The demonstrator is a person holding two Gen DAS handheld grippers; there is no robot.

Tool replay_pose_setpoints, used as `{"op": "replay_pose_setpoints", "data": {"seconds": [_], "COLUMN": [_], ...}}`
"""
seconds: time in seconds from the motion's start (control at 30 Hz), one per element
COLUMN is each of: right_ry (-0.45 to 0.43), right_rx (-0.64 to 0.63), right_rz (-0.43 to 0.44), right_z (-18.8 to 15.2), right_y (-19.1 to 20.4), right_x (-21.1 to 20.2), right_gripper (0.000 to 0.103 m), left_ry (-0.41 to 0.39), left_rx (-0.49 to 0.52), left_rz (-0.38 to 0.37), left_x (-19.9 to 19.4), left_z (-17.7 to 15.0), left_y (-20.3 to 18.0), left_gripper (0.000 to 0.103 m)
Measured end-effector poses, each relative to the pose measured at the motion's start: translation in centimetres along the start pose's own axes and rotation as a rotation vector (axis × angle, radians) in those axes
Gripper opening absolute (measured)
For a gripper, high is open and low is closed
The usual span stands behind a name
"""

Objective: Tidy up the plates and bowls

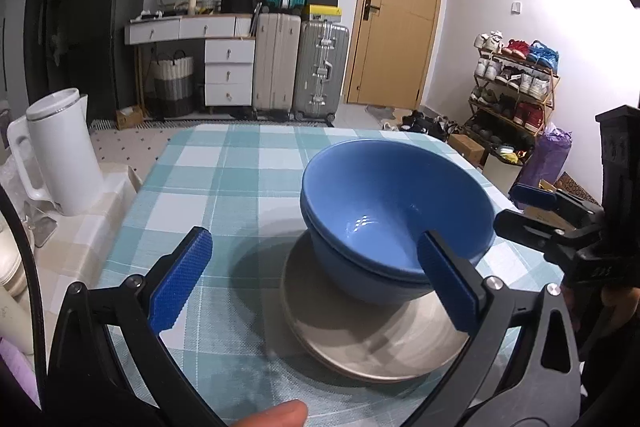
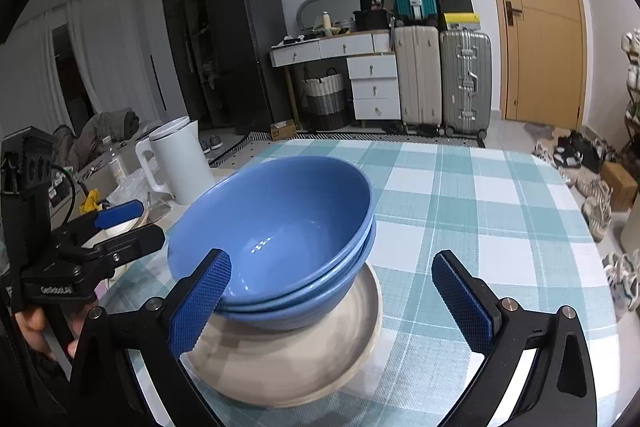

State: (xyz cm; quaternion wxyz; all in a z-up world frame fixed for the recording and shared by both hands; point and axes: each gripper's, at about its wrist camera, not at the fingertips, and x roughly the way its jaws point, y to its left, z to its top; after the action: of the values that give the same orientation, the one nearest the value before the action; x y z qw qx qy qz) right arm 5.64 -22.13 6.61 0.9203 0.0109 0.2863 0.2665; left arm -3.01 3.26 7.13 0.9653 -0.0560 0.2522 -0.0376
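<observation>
Two blue bowls [image 1: 384,203] [image 2: 276,227] sit nested one in the other on a stack of beige plates [image 1: 360,343] [image 2: 296,359], which rests on the checked tablecloth. My left gripper [image 1: 316,279] is open; its right pad overlaps the bowls' near rim and its left pad hangs over bare cloth, gripping nothing. My right gripper [image 2: 332,299] is open too, its left pad in front of the bowls' rim and its right pad over the cloth. Each gripper shows at the edge of the other's view, the left gripper [image 2: 120,223] and the right gripper [image 1: 532,207].
The table [image 1: 240,163] [image 2: 480,211] has a teal and white checked cloth. A white kettle [image 1: 60,147] [image 2: 180,159] stands on a side surface to the left of the table. Suitcases, drawers, a door and a shoe rack line the far wall.
</observation>
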Motion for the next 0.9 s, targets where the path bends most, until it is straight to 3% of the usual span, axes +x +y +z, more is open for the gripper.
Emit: {"op": "replay_pose_setpoints", "data": {"seconds": [0.57, 0.9], "right_ry": [-0.144, -0.167], "right_rx": [-0.059, -0.077], "right_rz": [0.028, 0.032], "right_z": [-4.5, -6.6], "right_y": [-0.1, -0.4], "right_x": [-4.6, -5.6], "right_gripper": [0.102, 0.103], "left_ry": [-0.077, -0.087], "left_rx": [0.03, 0.062], "left_rz": [-0.023, -0.045], "left_x": [-2.5, -3.0], "left_z": [-4.2, -6.0], "left_y": [1.2, 0.5], "left_gripper": [0.102, 0.102]}}
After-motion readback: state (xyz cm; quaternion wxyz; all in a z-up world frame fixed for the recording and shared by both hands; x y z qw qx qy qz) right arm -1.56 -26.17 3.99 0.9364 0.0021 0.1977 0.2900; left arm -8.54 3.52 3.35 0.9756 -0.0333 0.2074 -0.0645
